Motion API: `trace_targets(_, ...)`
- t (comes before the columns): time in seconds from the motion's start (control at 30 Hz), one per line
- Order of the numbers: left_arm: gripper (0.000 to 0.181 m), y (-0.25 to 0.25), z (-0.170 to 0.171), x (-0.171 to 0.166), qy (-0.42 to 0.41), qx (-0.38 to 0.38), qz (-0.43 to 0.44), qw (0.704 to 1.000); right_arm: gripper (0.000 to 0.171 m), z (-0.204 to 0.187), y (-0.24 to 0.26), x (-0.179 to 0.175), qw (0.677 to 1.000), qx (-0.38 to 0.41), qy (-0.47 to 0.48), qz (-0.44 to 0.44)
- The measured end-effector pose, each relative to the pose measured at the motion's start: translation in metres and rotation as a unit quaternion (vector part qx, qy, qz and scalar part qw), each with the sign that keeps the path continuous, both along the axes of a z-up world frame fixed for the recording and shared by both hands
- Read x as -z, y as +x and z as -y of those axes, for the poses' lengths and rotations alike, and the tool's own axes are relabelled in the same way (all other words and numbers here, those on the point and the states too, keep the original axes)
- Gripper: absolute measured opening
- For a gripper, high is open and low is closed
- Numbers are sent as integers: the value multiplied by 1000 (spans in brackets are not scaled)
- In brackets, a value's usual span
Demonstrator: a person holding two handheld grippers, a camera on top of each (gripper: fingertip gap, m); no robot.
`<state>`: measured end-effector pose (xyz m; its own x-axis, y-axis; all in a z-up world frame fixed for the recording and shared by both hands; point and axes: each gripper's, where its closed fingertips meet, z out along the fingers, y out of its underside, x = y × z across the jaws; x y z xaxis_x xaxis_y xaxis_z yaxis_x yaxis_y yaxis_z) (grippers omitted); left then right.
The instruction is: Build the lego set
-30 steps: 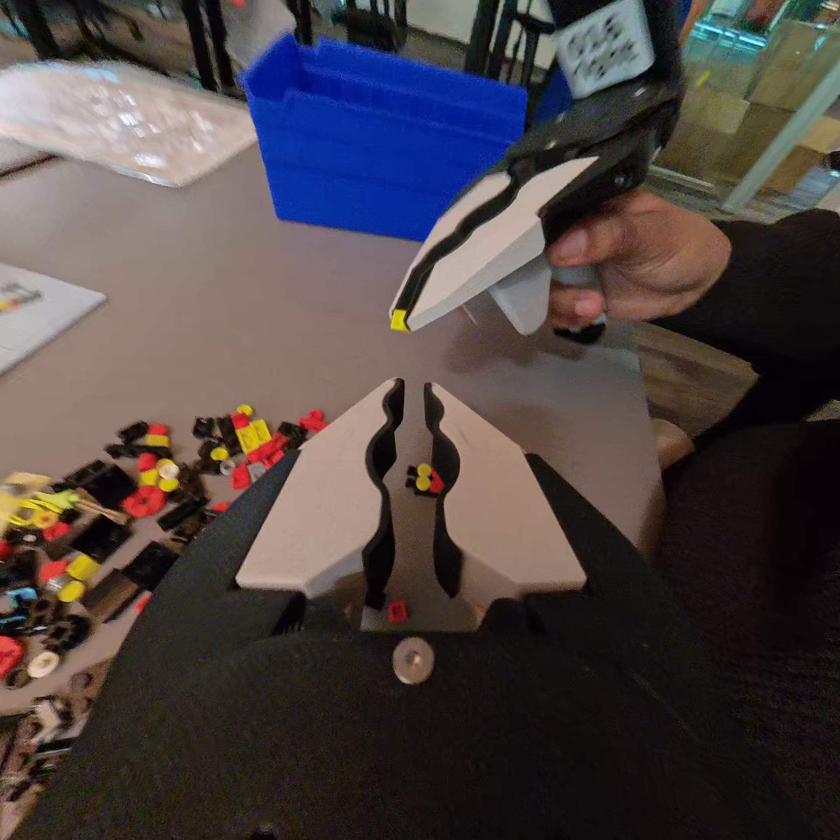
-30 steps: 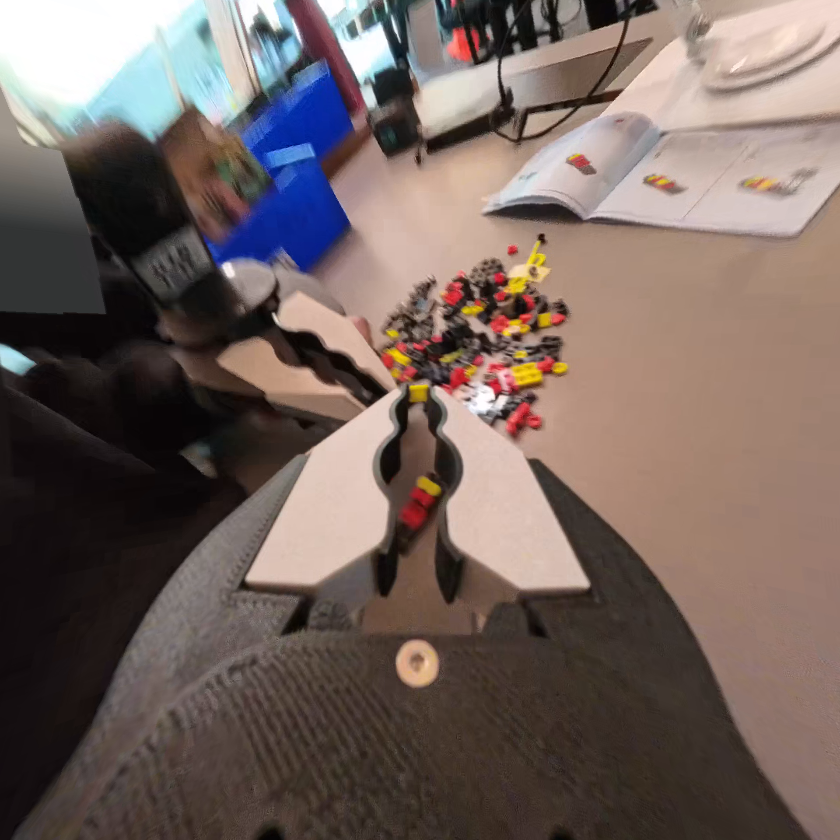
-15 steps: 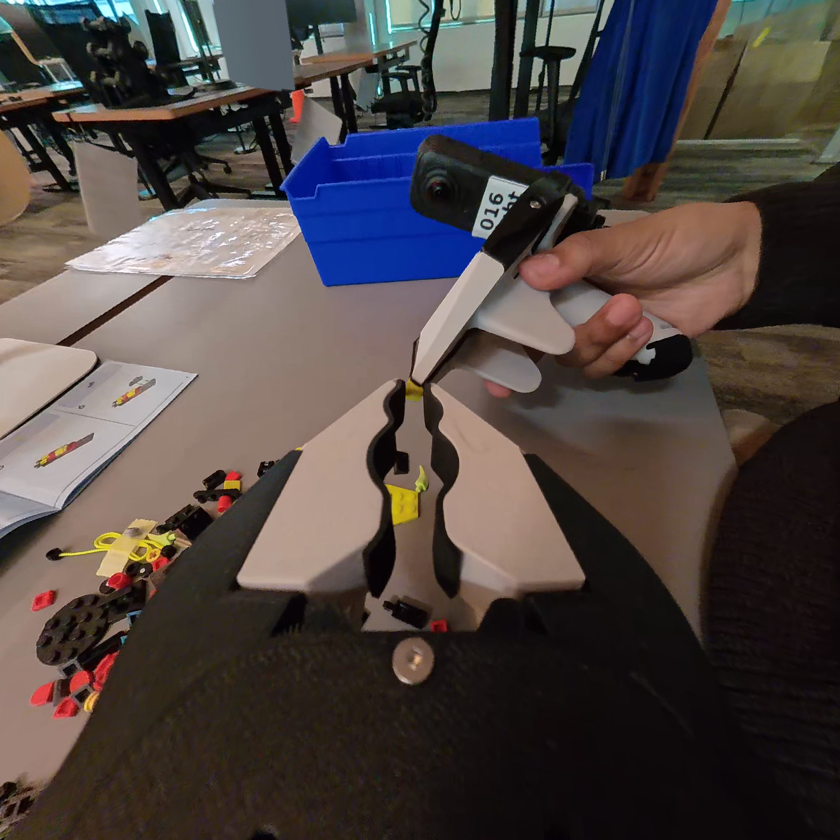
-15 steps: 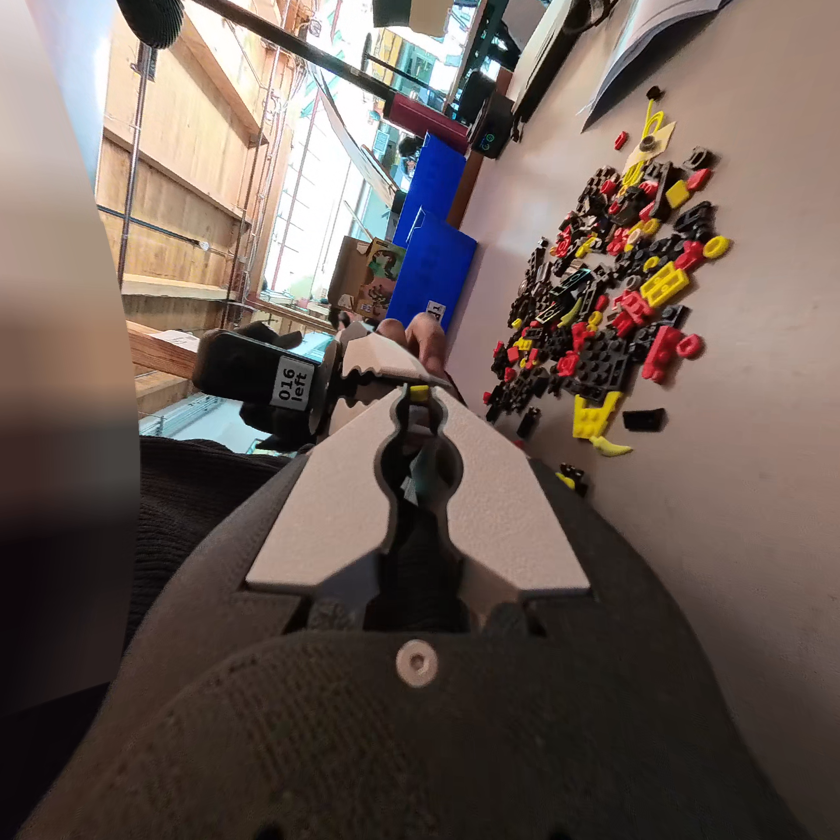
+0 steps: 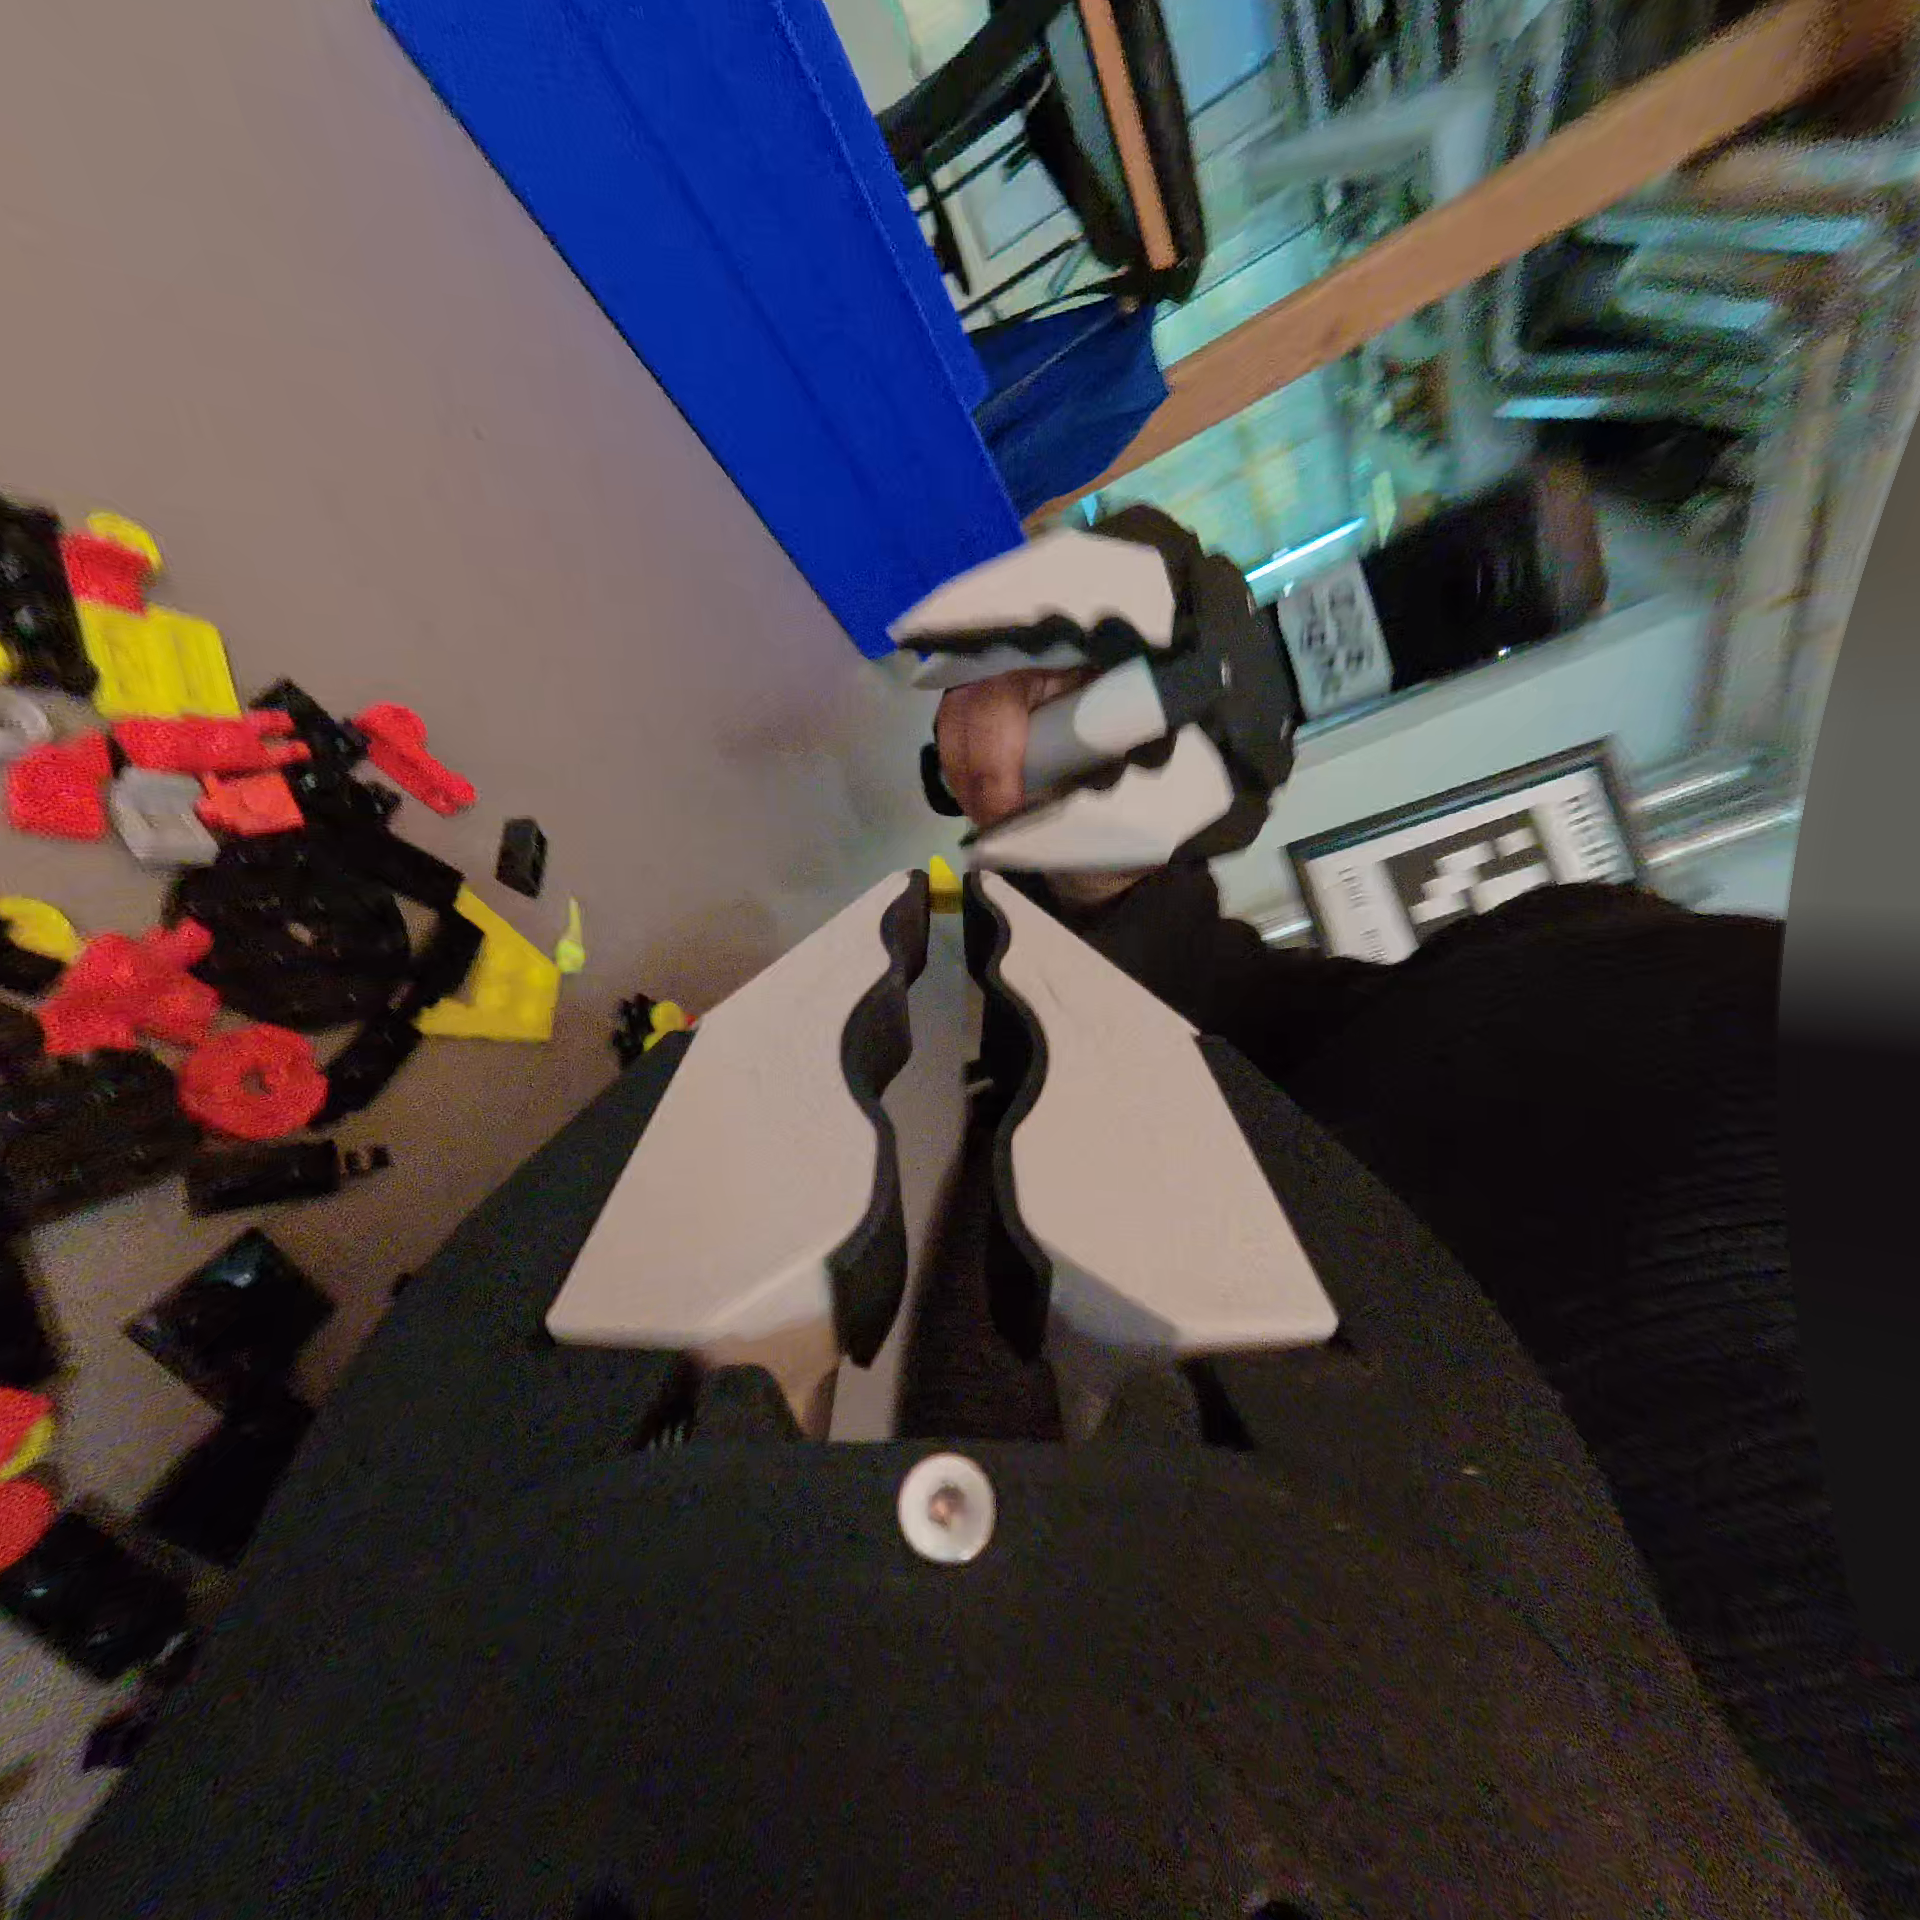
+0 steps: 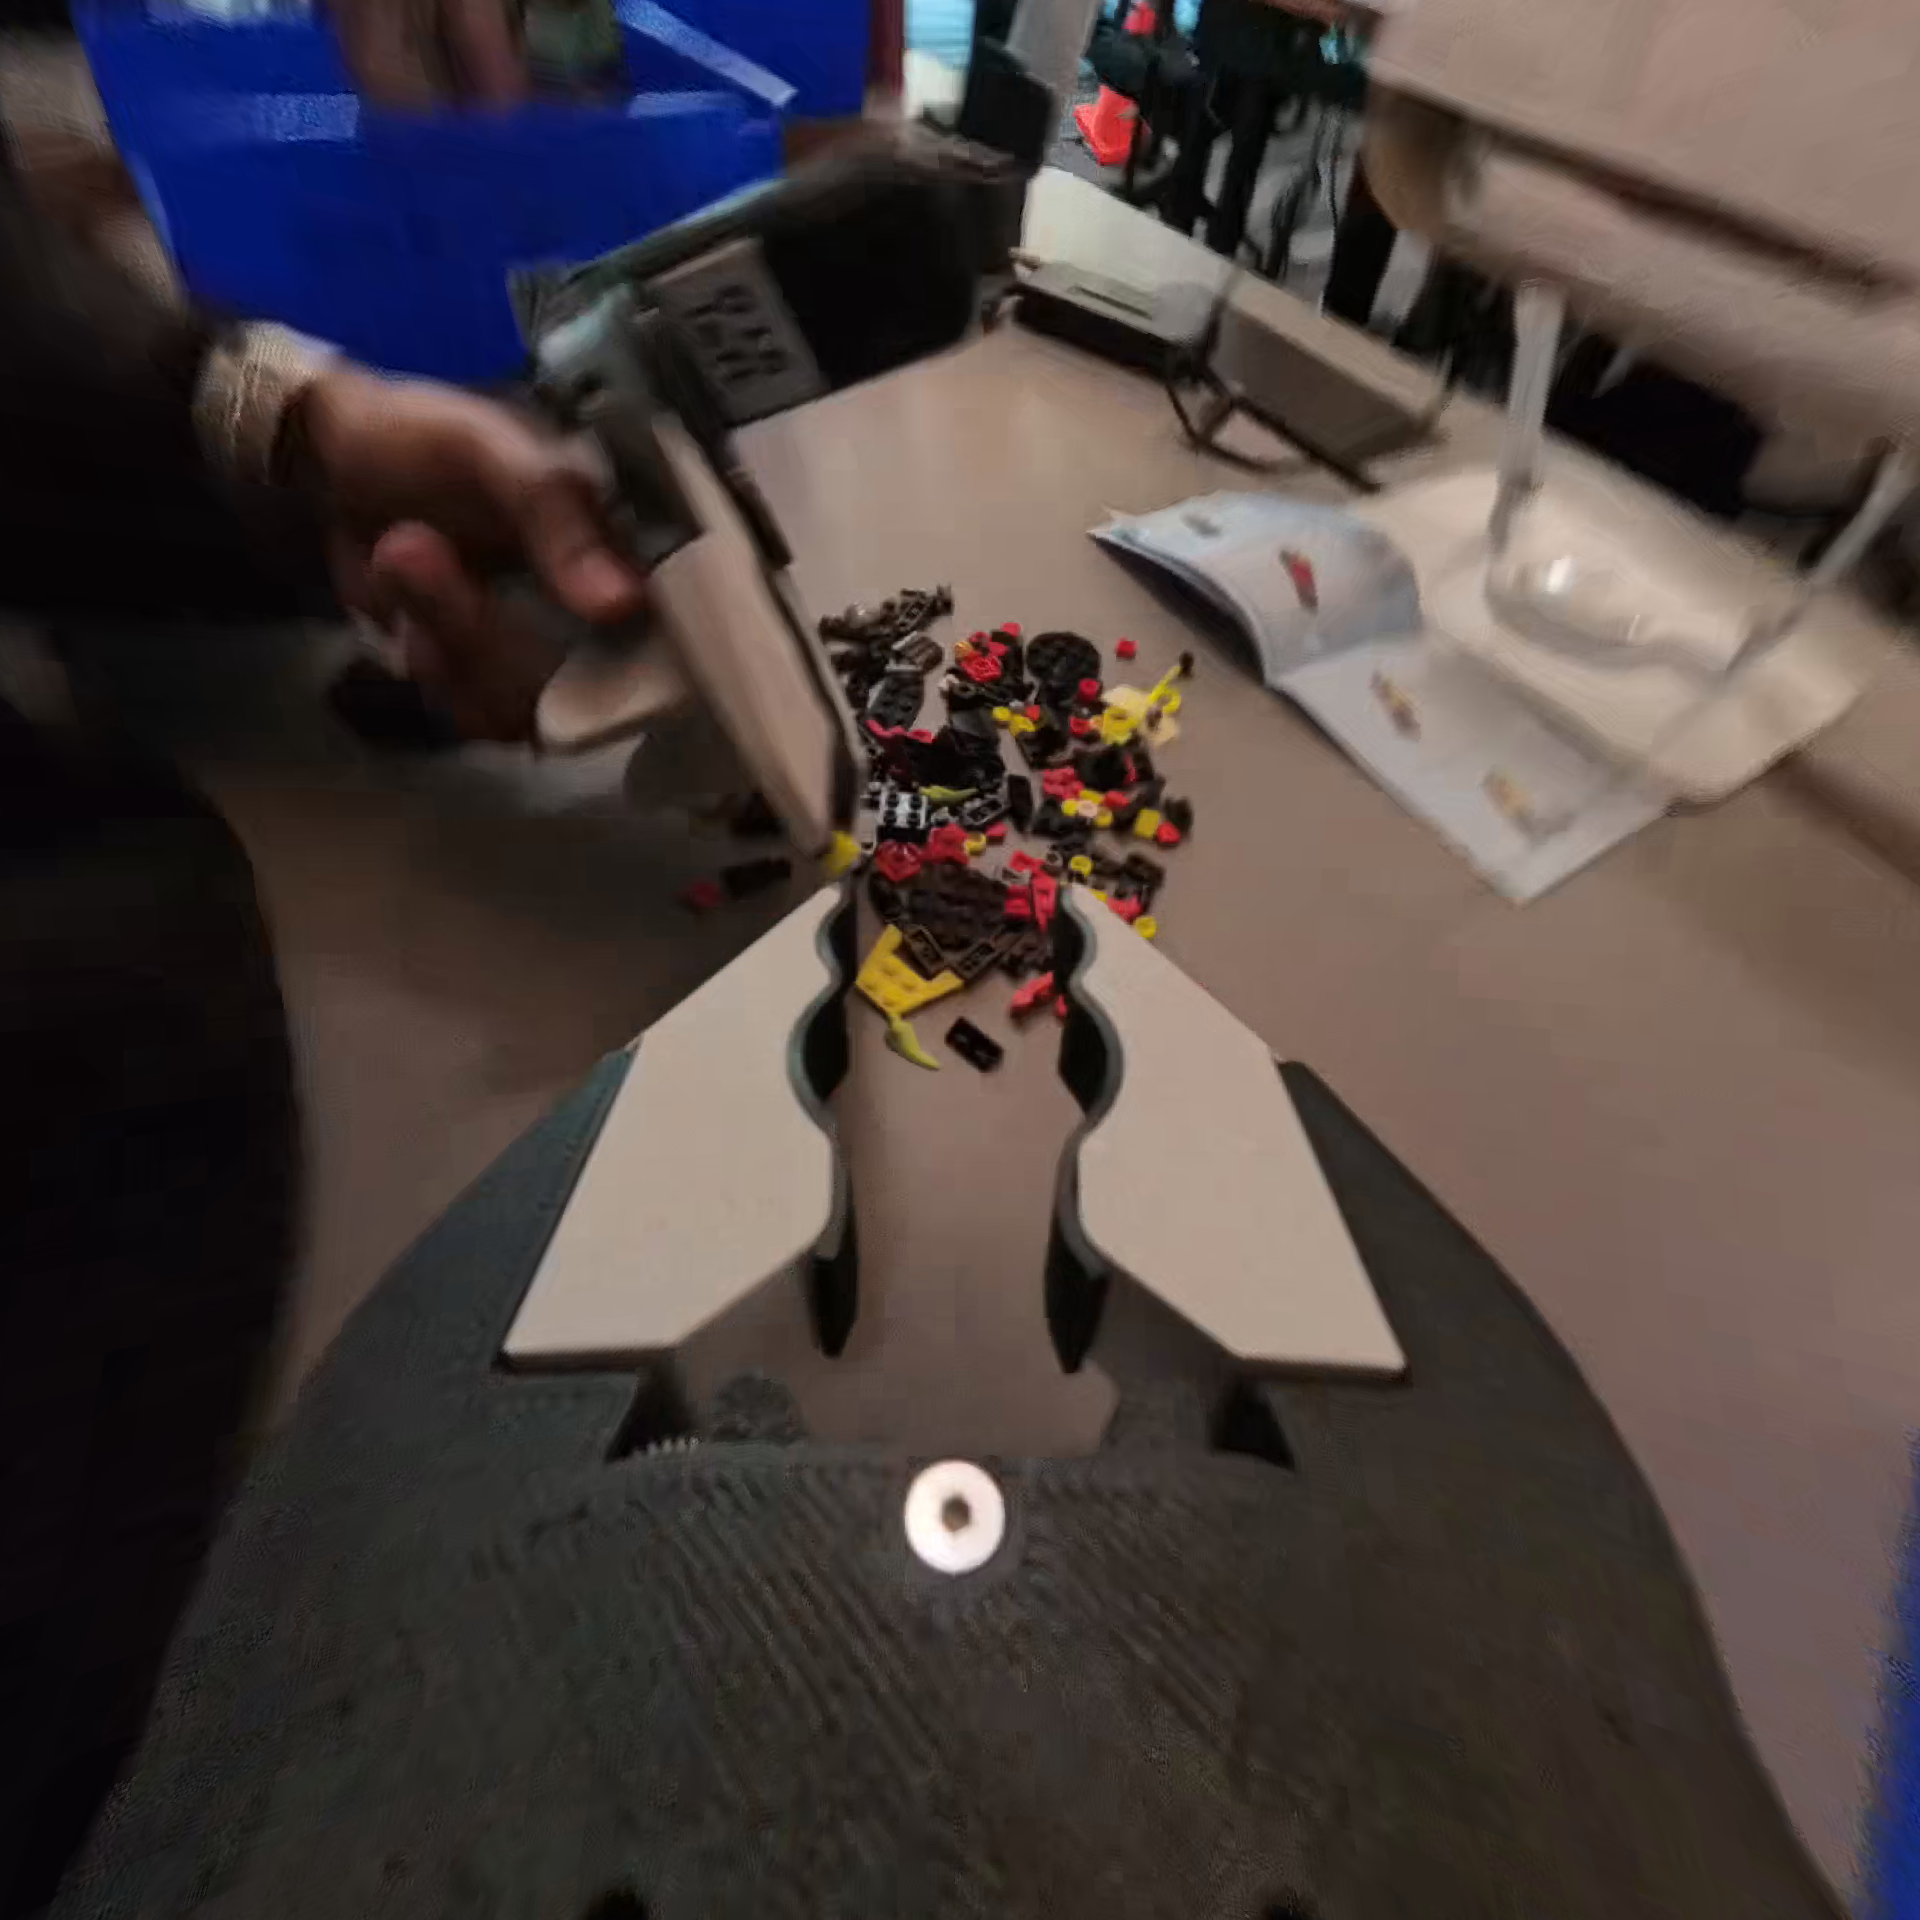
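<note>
My left gripper (image 5: pixel 943 883) is shut on a small yellow lego piece (image 5: pixel 943 894) at its fingertips and holds it above the table. The piece also shows in the right wrist view (image 6: pixel 840 854), at the tip of the left gripper (image 6: pixel 831 842). My right gripper (image 6: pixel 956 920) is open and empty, just in front of that piece. In the left wrist view the right gripper (image 5: pixel 935 743) is held open just beyond the left gripper's tips. A pile of red, black and yellow lego pieces (image 6: pixel 1018 790) lies on the table (image 6: pixel 1455 1039) and shows at the left in the left wrist view (image 5: pixel 208 883).
A blue bin (image 6: pixel 416 229) stands at the back of the table (image 5: pixel 364 416); it also shows in the left wrist view (image 5: pixel 707 260). An open instruction booklet (image 6: pixel 1382 665) lies to the right of the pile, under a clear plastic object (image 6: pixel 1558 582). A yellow wedge plate (image 6: pixel 894 977) lies at the pile's near edge.
The right gripper held the yellow piece and brought it to the left gripper's tips. The left gripper now holds it; the right gripper has opened and drawn back slightly.
</note>
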<state>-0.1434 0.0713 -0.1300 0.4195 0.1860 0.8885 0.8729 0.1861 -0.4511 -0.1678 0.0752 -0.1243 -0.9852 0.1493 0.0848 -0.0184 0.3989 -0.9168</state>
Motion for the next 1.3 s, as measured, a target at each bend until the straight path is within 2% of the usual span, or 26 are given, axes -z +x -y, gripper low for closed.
trace_targets(0.1, 4, 6, -2, 3, 17, 24, 36, 999, 28, 8, 24, 4, 988, -52, 43, -139)
trace_targets(0.23, 4, 14, -7, 7, 14, 47, 50, 998, 23, 14, 39, 8, 981, -82, 59, -167)
trace_targets(0.4, 5, 16, -8, 8, 16, 55, 56, 997, 12, 10, 40, 15, 980, -89, 79, -161)
trace_targets(0.67, 4, 17, -10, 11, 12, 56, 61, 996, 7, 11, 42, 18, 979, -93, 87, -161)
trace_targets(0.7, 6, 16, -9, 11, 11, 53, 57, 997, 7, 10, 41, 18, 979, -92, 89, -159)
trace_targets(0.77, 22, 12, -6, 13, 5, 39, 50, 998, 7, 6, 35, 21, 980, -82, 97, -155)
trace_targets(0.83, 27, 5, 0, 14, -6, 22, 39, 999, 8, -1, 24, 31, 981, -64, 121, -135)
trace_targets(1.0, 26, -6, 12, 25, -65, -10, 2, 998, 8, -26, 8, 80, 974, -46, 220, -28)
trace_targets(1.3, 26, -2, 7, 26, -75, 5, -13, 997, 8, -30, 6, 89, 971, -44, 234, 5)
